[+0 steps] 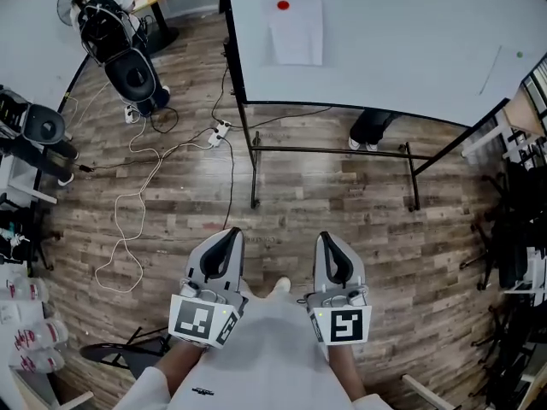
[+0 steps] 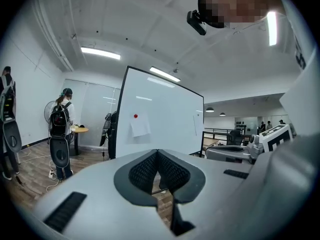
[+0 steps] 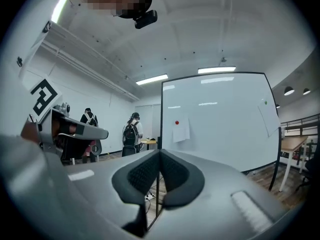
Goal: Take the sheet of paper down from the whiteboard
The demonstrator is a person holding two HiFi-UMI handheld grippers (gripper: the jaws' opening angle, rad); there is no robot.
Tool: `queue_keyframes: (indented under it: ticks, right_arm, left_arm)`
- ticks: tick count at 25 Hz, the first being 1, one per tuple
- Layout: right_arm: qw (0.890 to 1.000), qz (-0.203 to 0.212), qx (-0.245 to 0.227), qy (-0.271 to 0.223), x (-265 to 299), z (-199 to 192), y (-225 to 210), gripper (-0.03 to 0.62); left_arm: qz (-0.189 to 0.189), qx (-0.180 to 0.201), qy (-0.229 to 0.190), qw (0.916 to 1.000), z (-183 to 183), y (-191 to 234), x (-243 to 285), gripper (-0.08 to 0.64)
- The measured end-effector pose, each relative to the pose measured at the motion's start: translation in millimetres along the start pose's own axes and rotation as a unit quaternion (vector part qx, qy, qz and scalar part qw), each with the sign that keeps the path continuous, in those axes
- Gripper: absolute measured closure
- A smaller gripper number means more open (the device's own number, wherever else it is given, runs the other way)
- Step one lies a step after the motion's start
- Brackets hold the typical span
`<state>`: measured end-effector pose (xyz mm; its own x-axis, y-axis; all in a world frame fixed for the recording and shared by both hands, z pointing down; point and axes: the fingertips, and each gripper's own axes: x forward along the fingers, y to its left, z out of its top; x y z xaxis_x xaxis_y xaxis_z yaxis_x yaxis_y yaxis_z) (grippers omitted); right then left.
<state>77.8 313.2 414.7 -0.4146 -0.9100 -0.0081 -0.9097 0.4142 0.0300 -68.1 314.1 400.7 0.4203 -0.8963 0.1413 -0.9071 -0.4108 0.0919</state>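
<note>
Straight ahead and well apart from both grippers, the sheet of paper [image 1: 297, 31] hangs long-side-upright on the whiteboard [image 1: 402, 49] under a red magnet [image 1: 283, 5]; the left gripper [image 1: 229, 234] and right gripper [image 1: 328, 237] have jaws pressed together, empty, with the right seemingly better aligned.

Left tool [image 1: 227, 236] and right tool [image 1: 328, 241] side by side, apart, roughly level, each with jaws fully together.

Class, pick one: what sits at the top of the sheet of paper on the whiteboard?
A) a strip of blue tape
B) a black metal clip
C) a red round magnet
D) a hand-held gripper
C: a red round magnet sits at the top edge of the sheet of paper on the whiteboard.
</note>
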Motion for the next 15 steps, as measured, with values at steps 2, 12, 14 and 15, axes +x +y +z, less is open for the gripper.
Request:
queue_keyframes:
  ticks: [2,12,14,15]
  right_arm:
    - [1.0,0.004,0.0,-0.007,1,1,-10,0.58]
    - [0.999,0.025,-0.005,-0.02,44,10,-34,0.581]
    - [1.0,0.018,-0.004,-0.022,61,9,-42,0.581]
    - [1.0,0.014,-0.004,-0.023,70,8,-46,0.581]
  left_arm:
    - [0.004,0.0,-0.005,1.0,0,-2,8,0.553]
    - [0.004,-0.019,-0.011,0.9998,9,17,54,0.554]
    - [-0.003,-0.019,-0.01,0.9998,12,24,73,0.554]
    - [-0.007,-0.019,-0.009,0.9998,13,29,84,0.554]
